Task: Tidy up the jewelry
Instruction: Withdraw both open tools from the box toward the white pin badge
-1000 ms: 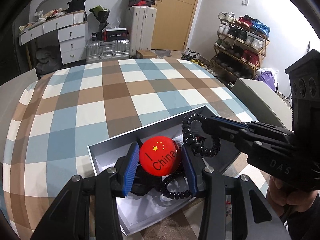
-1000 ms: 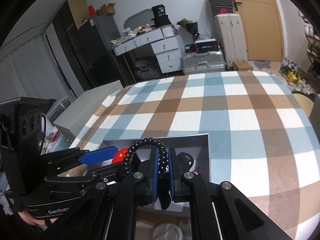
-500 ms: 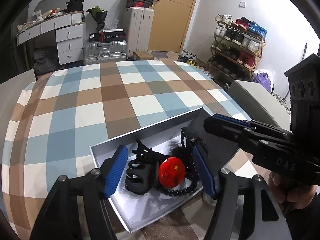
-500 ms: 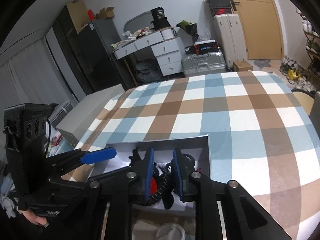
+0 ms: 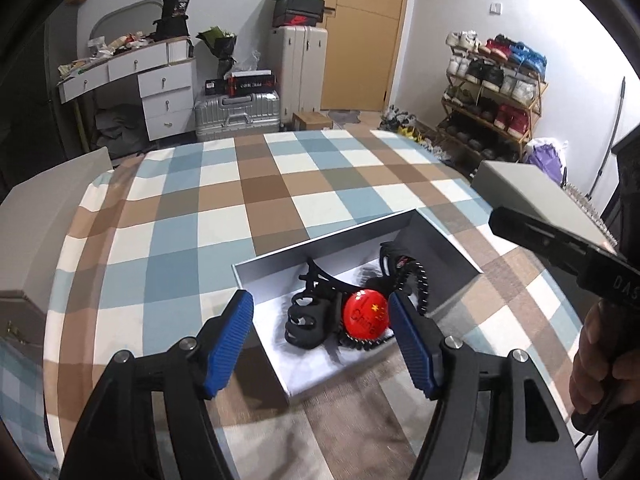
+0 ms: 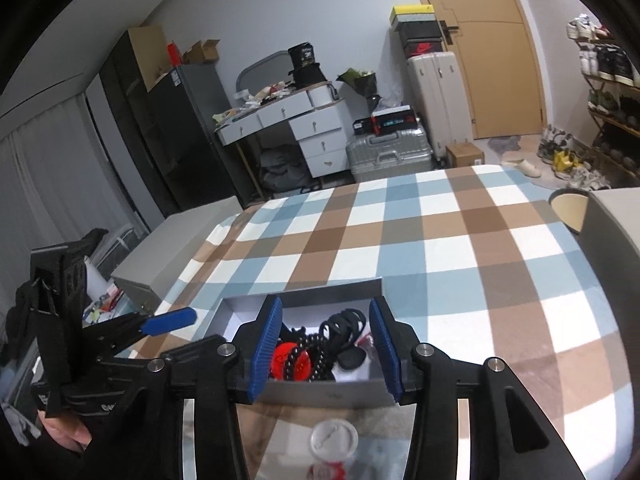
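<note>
Checked tablecloth (image 5: 224, 208) bare beyond grey box (image 5: 448, 248); far edge open.

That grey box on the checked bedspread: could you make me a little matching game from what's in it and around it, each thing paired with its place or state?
Things:
1. round red badge with yellow stars
2. black plastic hair claw clip
3. black beaded bracelet
4. left claw with blue pads

Places or states:
A. open, holding nothing, above the near side of the shallow grey cardboard box
B. in the box, left of the badge
C. in the box, between the clip and the bracelet
D. in the box, curving around the badge's right side

Pairs: 1-C, 2-B, 3-D, 4-A
</note>
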Demonstrator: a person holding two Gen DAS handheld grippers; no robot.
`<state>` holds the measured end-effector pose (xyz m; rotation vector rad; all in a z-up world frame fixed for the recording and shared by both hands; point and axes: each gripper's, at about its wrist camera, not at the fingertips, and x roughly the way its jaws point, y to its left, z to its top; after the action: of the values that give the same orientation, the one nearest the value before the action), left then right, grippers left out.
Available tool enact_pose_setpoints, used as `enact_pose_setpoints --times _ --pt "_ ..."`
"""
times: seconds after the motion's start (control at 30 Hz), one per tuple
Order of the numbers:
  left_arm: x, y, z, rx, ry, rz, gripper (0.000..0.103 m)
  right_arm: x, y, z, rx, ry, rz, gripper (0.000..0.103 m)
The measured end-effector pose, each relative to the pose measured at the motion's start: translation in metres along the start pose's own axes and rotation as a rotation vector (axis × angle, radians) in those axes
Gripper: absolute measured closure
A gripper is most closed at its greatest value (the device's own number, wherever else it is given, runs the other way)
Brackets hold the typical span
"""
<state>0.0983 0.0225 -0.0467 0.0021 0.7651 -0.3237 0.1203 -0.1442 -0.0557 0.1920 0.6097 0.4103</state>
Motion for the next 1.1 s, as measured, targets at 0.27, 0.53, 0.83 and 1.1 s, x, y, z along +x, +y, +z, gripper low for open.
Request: enact_pose_setpoints --times 0.27,0.53,0.83,1.1 --pt "-0.009 -0.005 -0.027 -0.004 -0.021 0.013 0.029 -0.021 -0.002 -0.039 -0.06 0.048 -0.027 0.043" --pt "-0.002 -0.007 -0.059 -0.05 0.055 0.045 0.027 -0.011 0.006 -0.085 -0.117 0.168 -0.035 0.042" --pt "-0.004 -0.005 -0.085 -0.092 0.116 0.057 0.018 0.008 0.014 -0.104 -0.115 0.224 -0.011 0.042" --pt "-0.011 -0.003 -0.096 -0.109 0.134 0.063 0.018 0.018 0.013 -0.098 -0.086 0.238 -0.024 0.058"
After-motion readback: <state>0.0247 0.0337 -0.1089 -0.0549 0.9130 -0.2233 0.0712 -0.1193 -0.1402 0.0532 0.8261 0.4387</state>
